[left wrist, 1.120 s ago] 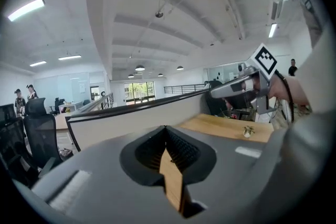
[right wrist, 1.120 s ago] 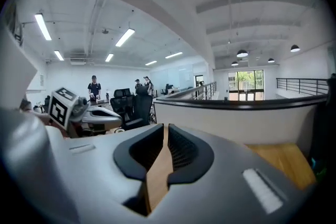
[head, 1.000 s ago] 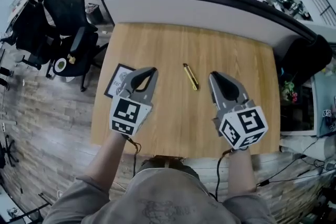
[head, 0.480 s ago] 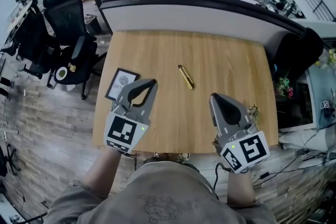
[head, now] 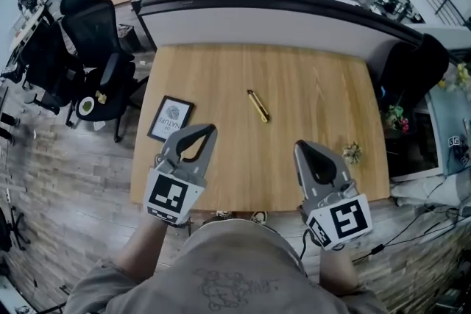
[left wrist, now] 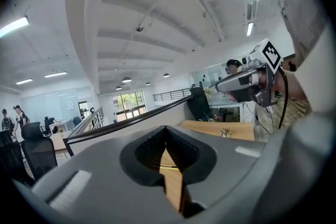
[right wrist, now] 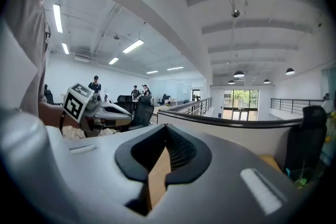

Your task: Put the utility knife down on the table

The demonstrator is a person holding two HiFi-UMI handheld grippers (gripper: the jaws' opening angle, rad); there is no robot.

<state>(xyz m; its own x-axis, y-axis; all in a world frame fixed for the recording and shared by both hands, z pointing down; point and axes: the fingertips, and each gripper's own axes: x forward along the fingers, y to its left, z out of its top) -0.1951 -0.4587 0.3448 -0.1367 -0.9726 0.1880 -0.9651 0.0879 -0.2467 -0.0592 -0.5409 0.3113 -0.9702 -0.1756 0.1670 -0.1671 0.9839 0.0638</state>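
Head view: left gripper [head: 208,129] and right gripper [head: 299,145] retreated from utility knife [head: 258,106].

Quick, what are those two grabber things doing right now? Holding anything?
Left gripper: jaws closed, holding nothing.
Right gripper: jaws closed, holding nothing.

Wooden table [head: 309,84]: yellow utility knife [head: 257,106] near centre, framed card [head: 171,118] left, small sprig [head: 351,152] right.

Head view steeply above table [head: 316,84]
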